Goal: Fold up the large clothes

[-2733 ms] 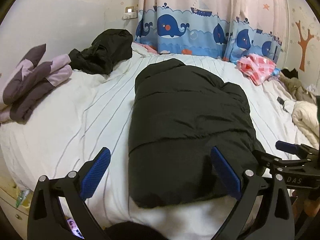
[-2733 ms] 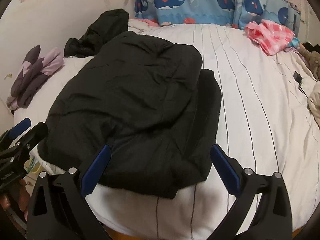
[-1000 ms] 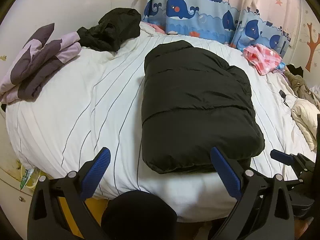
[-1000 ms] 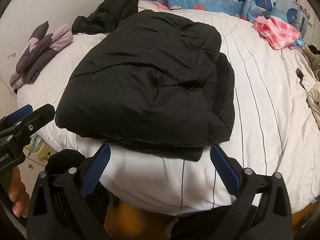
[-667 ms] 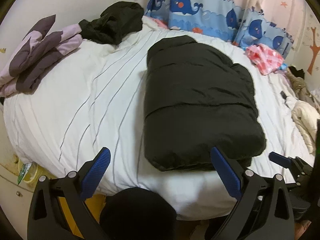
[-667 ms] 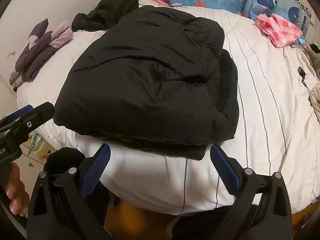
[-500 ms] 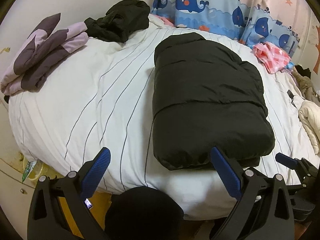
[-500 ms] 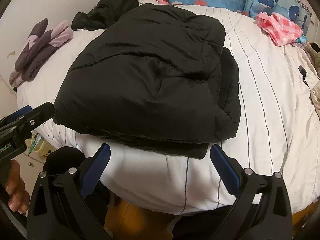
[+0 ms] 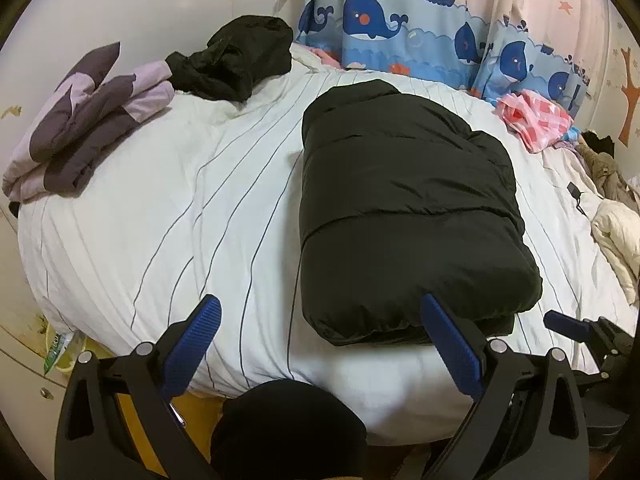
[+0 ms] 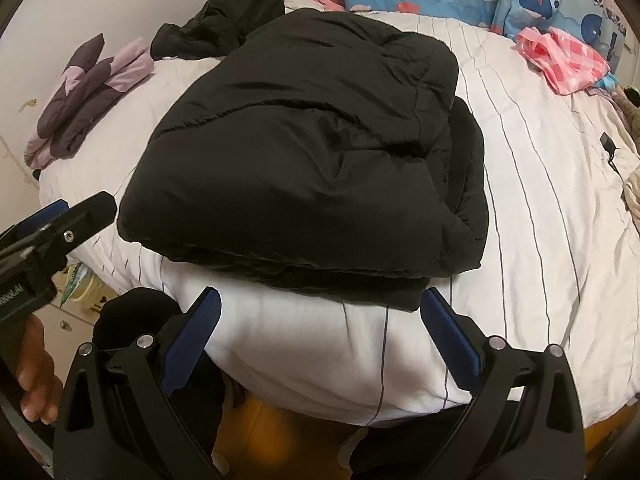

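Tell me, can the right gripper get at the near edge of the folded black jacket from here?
Probably yes. The right gripper is open and empty, and the black jacket lies just ahead on the bed with only bare sheet between.

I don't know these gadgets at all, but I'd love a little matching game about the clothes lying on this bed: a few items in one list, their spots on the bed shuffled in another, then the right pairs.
Things:
1. folded black puffer jacket
2. crumpled black garment
3. purple and lilac folded garment
4. pink checked cloth

Places on the striped bed, seen from the left wrist view:
A. far right, below the whale curtain
B. left edge, by the wall
C. near edge, just ahead of the open fingers
D. far left corner, beyond the purple one

Pairs: 1-C, 2-D, 3-B, 4-A
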